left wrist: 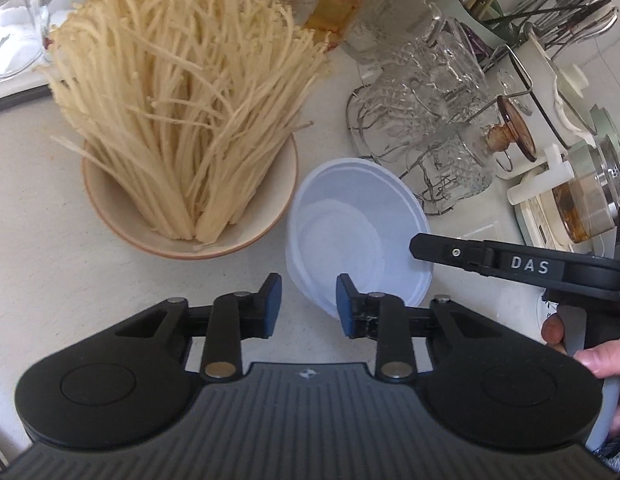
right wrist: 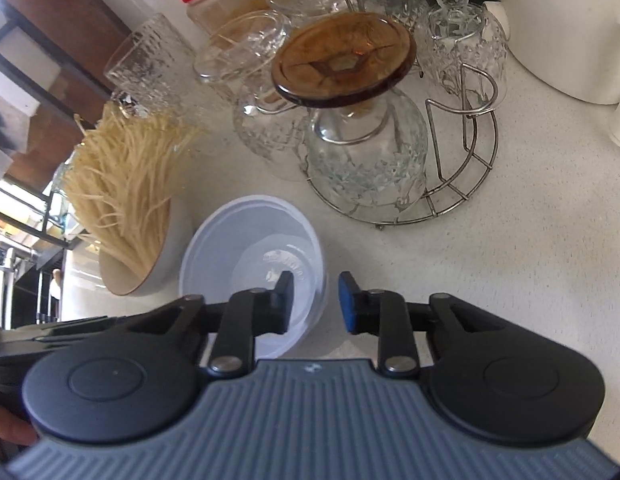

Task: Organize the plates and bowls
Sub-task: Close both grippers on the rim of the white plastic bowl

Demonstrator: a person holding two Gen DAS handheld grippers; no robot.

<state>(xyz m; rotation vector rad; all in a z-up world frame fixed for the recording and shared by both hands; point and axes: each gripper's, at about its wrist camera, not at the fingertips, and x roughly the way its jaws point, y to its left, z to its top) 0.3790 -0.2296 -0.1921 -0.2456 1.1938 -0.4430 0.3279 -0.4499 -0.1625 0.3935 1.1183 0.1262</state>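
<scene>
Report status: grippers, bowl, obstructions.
Left gripper open, straddling plastic bowl rim. Right gripper open, straddling same rim. Mushroom bowl and glass rack close.

**Pale speckled countertop, crowded**

Pale speckled countertop (left wrist: 37, 208) bearing a cream bowl (left wrist: 121, 216) of enoki mushrooms, just beside it a translucent plastic bowl (left wrist: 390, 184). Behind, a wire rack (right wrist: 462, 184) of upturned glasses; farther back, a red-lidded jar (right wrist: 213, 4) and a white appliance (right wrist: 558, 40).

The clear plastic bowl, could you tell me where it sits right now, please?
The clear plastic bowl stands on the white counter, immediately right of the noodle-filled ceramic bowl and in front of the wire glass rack.
</scene>
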